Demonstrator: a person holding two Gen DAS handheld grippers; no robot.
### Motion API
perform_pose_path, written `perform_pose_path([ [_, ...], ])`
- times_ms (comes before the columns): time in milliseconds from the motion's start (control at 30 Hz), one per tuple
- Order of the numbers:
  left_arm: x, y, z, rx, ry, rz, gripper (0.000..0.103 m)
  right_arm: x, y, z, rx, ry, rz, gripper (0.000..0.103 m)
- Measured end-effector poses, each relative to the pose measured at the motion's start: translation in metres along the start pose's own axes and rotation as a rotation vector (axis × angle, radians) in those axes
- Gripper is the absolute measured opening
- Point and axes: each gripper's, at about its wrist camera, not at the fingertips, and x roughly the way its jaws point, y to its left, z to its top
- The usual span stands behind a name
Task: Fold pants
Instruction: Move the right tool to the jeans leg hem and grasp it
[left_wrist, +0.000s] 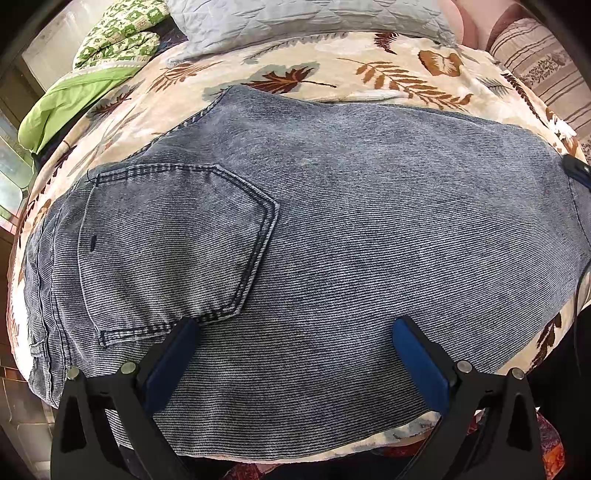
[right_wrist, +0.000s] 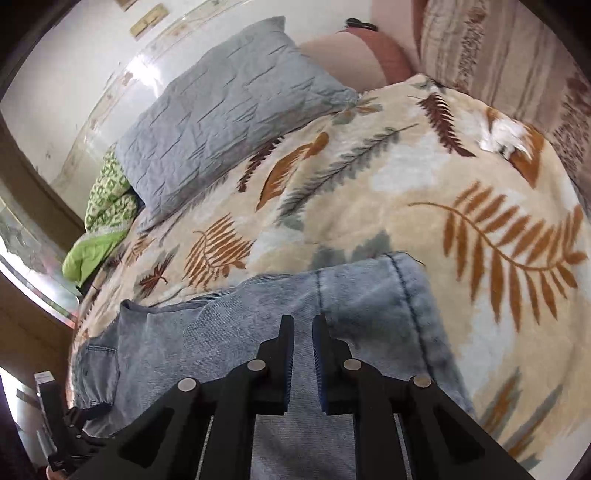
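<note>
One pair of jeans (left_wrist: 332, 240), one leaf-print blanket (left_wrist: 332, 74), one grey pillow (right_wrist: 229, 110), one green quilt (left_wrist: 110, 40), two grippers.

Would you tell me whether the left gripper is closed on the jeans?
No, the left gripper stands wide open above the jeans, nothing pinched.

Daylight, bright and even; your light comes from the window (right_wrist: 33, 266) off to the left of the right claw (right_wrist: 303, 325), which is blown out to glare. The glossy wall (right_wrist: 155, 62) ahead of that claw shows a white sheen. Shadows are soft. Heavy fisheye bending and dark vignette at every corner. Your left-wrist view is sharp; the denim weave (left_wrist: 369, 221) ahead of the left claw (left_wrist: 291, 328) reads clearly. Your right-wrist view is smeared with motion blur throughout.
</note>
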Motion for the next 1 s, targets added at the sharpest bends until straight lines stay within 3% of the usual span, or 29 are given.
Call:
perform_pose_path([
  [133,-0.001,-0.001,0.0,0.001,0.006,0.0,0.103,0.03,-0.007,0.011,0.03,0.072,-0.06,0.011],
  [200,-0.001,-0.001,0.0,0.0,0.008,0.001,0.103,0.044,-0.019,0.016,0.074,0.106,-0.044,0.011],
  [333,-0.002,-0.002,0.0,0.001,0.008,-0.001,0.103,0.047,-0.024,0.025,0.076,0.089,-0.017,0.011],
  [567,-0.002,-0.001,-0.004,0.002,-0.001,-0.003,0.103,-0.007,-0.048,0.029,0.173,-0.086,0.054,0.011],
  [667,-0.001,0.0,-0.005,0.002,-0.006,-0.003,0.103,-0.028,-0.061,0.022,0.214,-0.118,0.08,0.013],
  [767,-0.001,0.0,-0.007,0.001,-0.009,-0.001,0.103,-0.028,-0.062,0.017,0.202,-0.082,0.1,0.013],
  [933,-0.002,-0.001,-0.009,0.002,-0.013,-0.002,0.103,0.01,-0.066,0.008,0.217,0.089,0.004,0.012],
  [1000,-0.003,-0.002,-0.01,0.002,-0.019,-0.002,0.103,0.012,-0.072,0.01,0.271,0.081,0.032,0.011],
])
